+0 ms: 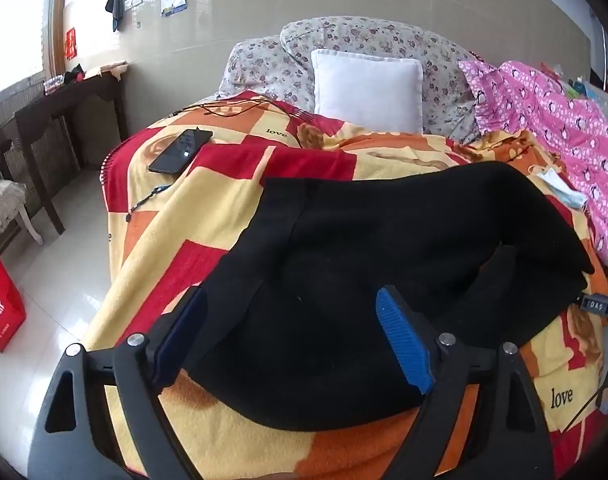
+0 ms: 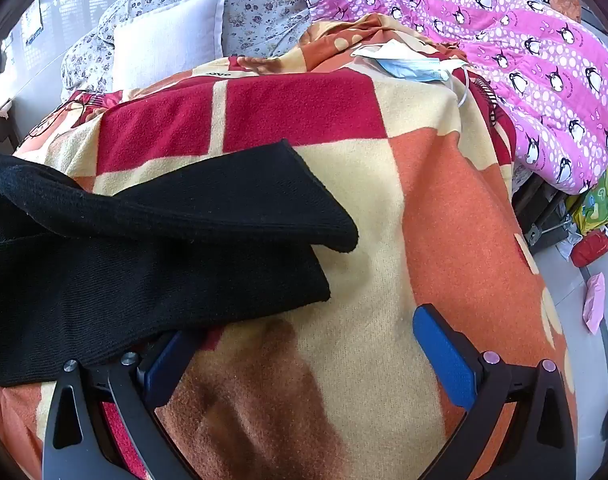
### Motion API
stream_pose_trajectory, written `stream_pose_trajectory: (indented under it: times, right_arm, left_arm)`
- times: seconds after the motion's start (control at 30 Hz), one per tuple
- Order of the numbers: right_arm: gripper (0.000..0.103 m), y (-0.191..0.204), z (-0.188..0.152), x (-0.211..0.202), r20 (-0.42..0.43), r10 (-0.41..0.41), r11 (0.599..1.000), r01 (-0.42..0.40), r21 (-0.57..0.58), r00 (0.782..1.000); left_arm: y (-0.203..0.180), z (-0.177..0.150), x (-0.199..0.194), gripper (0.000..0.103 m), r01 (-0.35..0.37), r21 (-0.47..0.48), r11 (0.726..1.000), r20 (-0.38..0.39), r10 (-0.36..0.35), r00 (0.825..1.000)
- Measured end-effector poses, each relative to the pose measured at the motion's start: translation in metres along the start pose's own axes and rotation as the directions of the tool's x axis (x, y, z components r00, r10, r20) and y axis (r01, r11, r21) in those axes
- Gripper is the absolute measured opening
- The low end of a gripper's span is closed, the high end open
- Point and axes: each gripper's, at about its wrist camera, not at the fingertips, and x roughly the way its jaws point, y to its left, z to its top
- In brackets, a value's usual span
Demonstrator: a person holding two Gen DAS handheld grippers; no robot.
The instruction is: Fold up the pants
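Note:
Black pants (image 1: 384, 248) lie across a red, yellow and orange blanket (image 1: 208, 200) on a bed. In the left wrist view my left gripper (image 1: 292, 304) is open, hovering over the waist end of the pants, with blue pads (image 1: 400, 336) on either side. In the right wrist view the two leg ends of the pants (image 2: 208, 220) lie one over the other at the left. My right gripper (image 2: 304, 340) is open above bare blanket (image 2: 424, 208), just right of the lower leg end; its left fingertip sits at the edge of the fabric.
A phone (image 1: 180, 150) and a cable lie on the blanket's far left. A white pillow (image 1: 366, 88), floral bedding and a pink penguin quilt (image 2: 524, 60) are at the head and right. A face mask (image 2: 412, 66) lies near the quilt. A red bag (image 1: 0, 304) stands on the floor.

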Motion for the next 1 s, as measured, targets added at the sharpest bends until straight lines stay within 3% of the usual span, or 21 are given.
stream_pose_trajectory:
  times: [0.33,0.4,0.5,0.63,0.77,1.0]
  right_arm:
    - [0.102,-0.004,-0.003,-0.002,-0.036,0.025,1.0,-0.025,-0.005,0.999]
    - [0.102,-0.005,-0.015,-0.016,-0.031,0.05,0.998,-0.049,0.025,0.998]
    - [0.102,-0.002,-0.027,-0.039,0.01,0.108,0.994,-0.108,0.028,0.994]
    - [0.102,0.02,-0.038,-0.071,0.071,0.151,0.989,-0.151,-0.007,0.986]
    - [0.102,0.053,-0.037,-0.096,0.113,0.242,0.97,-0.236,-0.062,0.964]
    - [0.102,0.111,-0.037,-0.103,0.13,0.239,0.959,-0.213,-0.188,0.962]
  left_arm:
    - [-0.045,0.006,0.003,0.087,0.034,0.097,0.995,0.054,-0.04,0.998]
    - [-0.022,-0.002,-0.016,0.087,0.03,0.001,1.0,0.025,-0.03,0.999]
    - [-0.026,0.0,-0.017,0.087,0.045,0.004,0.999,0.025,-0.045,0.999]
    - [-0.037,0.001,-0.017,0.087,0.053,0.015,0.998,0.022,-0.053,0.998]
    - [-0.043,0.0,-0.018,0.087,0.069,0.011,0.998,0.013,-0.069,0.998]
    - [-0.053,-0.006,-0.018,0.087,0.078,0.024,0.997,0.007,-0.078,0.997]
